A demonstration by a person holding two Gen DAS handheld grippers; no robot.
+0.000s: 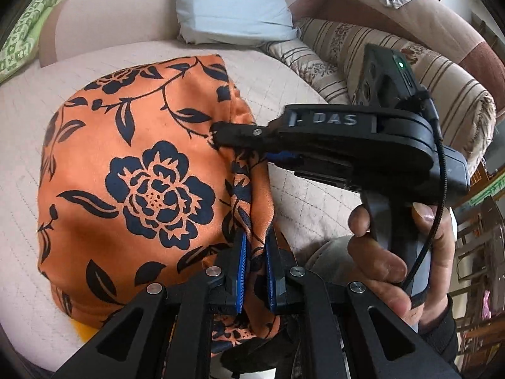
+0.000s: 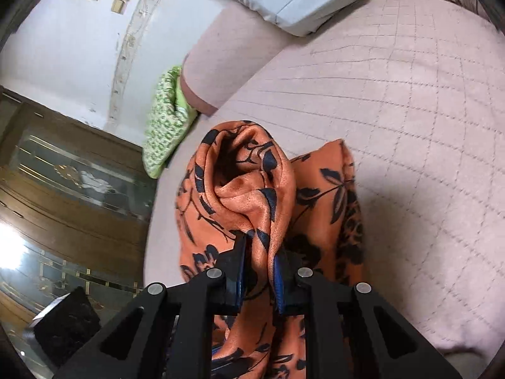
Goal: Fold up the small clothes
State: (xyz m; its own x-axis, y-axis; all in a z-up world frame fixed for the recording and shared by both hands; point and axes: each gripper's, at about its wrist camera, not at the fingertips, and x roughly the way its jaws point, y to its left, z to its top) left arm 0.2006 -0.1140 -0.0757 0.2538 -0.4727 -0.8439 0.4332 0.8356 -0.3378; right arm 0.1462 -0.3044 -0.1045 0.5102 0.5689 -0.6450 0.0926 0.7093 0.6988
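Both of your grippers pinched the orange floral garment. Your left gripper gripped its bunched edge at 6 o'clock; your right gripper clamped a fold at 3 o'clock, above the quilted bed cover.

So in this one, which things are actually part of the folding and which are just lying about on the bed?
In the job:
orange floral garment
left tool, shut on it
right tool, shut on it

Lying about:
blue pillow
green cloth
striped bedding
quilted cover, the work surface
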